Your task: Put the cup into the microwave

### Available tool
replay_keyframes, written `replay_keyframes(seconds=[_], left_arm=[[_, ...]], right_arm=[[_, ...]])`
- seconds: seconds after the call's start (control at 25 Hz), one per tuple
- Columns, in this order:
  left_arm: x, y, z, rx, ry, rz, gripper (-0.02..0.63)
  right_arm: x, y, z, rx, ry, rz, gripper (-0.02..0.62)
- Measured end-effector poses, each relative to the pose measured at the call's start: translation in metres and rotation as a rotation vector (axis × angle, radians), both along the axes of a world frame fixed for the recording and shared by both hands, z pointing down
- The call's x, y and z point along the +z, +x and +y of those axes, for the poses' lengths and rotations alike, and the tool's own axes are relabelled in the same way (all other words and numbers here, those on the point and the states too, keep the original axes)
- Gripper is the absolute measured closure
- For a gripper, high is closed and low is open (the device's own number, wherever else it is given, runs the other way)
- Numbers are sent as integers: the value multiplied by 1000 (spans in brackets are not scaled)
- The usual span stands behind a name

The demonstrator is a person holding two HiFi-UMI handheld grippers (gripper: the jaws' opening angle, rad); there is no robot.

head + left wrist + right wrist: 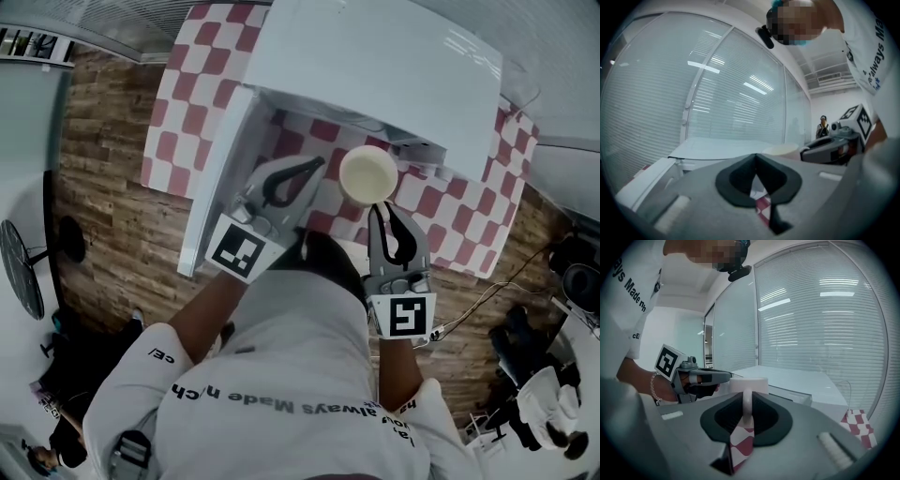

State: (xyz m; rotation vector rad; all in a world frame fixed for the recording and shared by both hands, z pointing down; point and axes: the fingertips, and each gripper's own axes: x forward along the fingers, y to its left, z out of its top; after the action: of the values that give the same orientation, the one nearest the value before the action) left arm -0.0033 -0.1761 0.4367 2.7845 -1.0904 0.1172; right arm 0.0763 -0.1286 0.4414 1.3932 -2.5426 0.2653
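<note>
Cup: pale cup (368,173), upright, mouth up; just in front of the microwave (375,66), not yet inside; I cannot tell whether its base touches the checked worktop (178,112)
Right tongs: right tongs (382,210) closed on the cup's handle (747,405); the cup body sits just beyond the tips, away from the person
Left tongs: left tongs (316,165) shut, nothing between them; just left of the cup, beside the open door (217,178)
Door: swung out to the left, clear of the cup
Key relation: the microwave's front lies straight ahead of the cup, along the right tongs' own line; the handle points back at the person
Next move, as I judge it: a forward push by the right hand alone should carry the cup in
</note>
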Motion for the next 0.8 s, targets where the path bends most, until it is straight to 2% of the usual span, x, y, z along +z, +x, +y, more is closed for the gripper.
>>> replay_keyframes(seconds=[0.16, 0.8], left_arm=[[17, 4, -4, -1, -16, -4, 601], [69, 2, -32, -29, -8, -10, 601]], right_arm=[[22, 3, -7, -19, -10, 44, 552], [81, -5, -50, 11, -4, 28, 552]])
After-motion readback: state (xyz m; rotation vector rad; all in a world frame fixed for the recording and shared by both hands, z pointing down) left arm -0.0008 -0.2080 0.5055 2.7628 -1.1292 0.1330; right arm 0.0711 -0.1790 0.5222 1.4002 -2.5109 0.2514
